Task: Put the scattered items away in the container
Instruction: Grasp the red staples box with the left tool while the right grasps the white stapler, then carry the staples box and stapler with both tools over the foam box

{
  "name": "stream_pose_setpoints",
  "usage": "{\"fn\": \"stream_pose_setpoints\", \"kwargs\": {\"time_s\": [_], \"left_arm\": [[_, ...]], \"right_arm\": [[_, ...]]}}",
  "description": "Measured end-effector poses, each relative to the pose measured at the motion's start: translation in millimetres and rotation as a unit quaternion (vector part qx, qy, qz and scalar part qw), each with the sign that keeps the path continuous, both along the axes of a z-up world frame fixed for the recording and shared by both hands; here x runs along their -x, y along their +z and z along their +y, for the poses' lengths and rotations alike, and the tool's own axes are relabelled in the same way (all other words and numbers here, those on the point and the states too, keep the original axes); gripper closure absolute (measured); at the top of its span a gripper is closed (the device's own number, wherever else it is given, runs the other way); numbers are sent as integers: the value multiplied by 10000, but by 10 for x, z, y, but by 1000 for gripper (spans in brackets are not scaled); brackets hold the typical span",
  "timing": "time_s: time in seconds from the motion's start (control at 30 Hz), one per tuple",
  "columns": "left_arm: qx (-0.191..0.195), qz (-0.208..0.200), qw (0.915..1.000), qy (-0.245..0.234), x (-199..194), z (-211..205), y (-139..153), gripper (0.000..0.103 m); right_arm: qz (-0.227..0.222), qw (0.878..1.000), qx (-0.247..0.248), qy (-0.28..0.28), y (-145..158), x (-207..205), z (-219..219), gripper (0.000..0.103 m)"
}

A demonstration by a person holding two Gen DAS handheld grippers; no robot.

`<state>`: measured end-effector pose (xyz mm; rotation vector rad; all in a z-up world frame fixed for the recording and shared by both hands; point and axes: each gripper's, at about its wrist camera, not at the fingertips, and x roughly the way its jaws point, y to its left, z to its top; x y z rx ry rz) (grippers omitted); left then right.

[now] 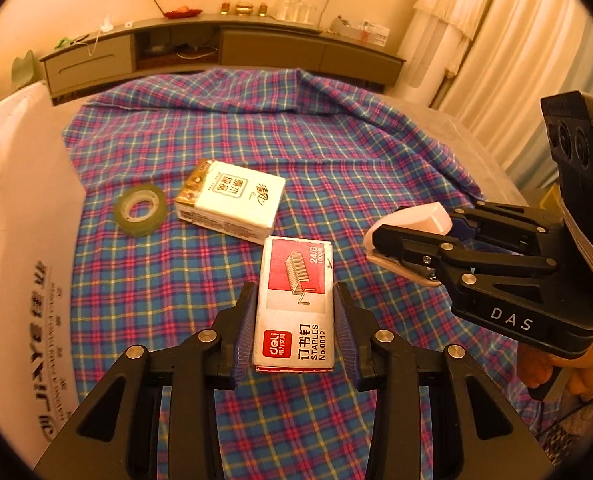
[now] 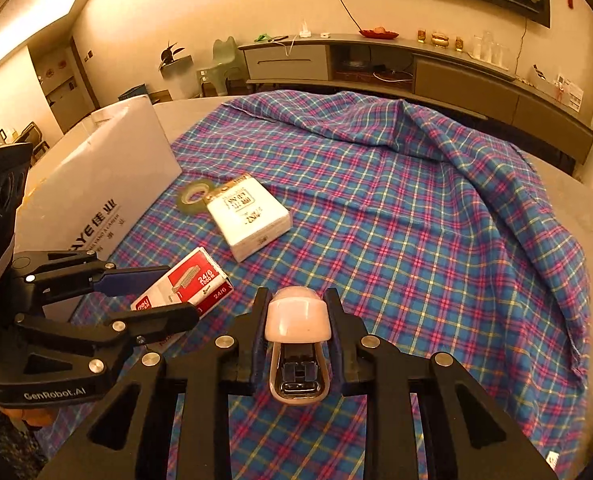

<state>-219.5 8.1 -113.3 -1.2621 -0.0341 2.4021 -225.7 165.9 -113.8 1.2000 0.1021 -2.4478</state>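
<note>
Staples box point(image 1: 294, 304) lies flat on the plaid cloth point(image 1: 336, 152), its long axis running straight away from your left gripper point(image 1: 294, 316), the red picture end pointing toward the far edge of the table and the "deli" label end nearest you. Your left gripper straddles the box from the near side, one finger on each long side; the pads point(image 1: 246, 320) sit just beside the cardboard, and you cannot tell whether they press it yet.

Your right gripper point(image 2: 298, 334) is clamped on the pink stapler point(image 2: 298, 320), which points forward along the fingers with its rounded cap farthest out and its metal base showing underneath. In the left wrist view that gripper point(image 1: 400, 248) reaches in level from the right, with the stapler point(image 1: 412, 220) lifted off the cloth.

Beyond the staples box a white carton point(image 1: 232, 200) lies askew, touching its far corner, with a tape roll point(image 1: 139, 210) just to the left. The white cardboard container point(image 1: 20, 240) stands along the left edge of the table.
</note>
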Motion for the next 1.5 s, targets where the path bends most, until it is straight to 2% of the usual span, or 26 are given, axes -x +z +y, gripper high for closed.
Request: {"fn": "stream_pose_setpoints", "kwargs": {"time_s": [0.37, 0.87, 1.5], "left_arm": [[-149, 266, 9995, 16, -260, -166, 379, 64], [-450, 584, 9971, 179, -564, -537, 826, 64], [-634, 990, 9916, 540, -866, -1080, 1212, 64]], "right_arm": [[236, 9995, 179, 74, 446, -330, -121, 76], [654, 9970, 257, 317, 979, -767, -575, 76], [1161, 9917, 259, 479, 1410, -1072, -1103, 76]]}}
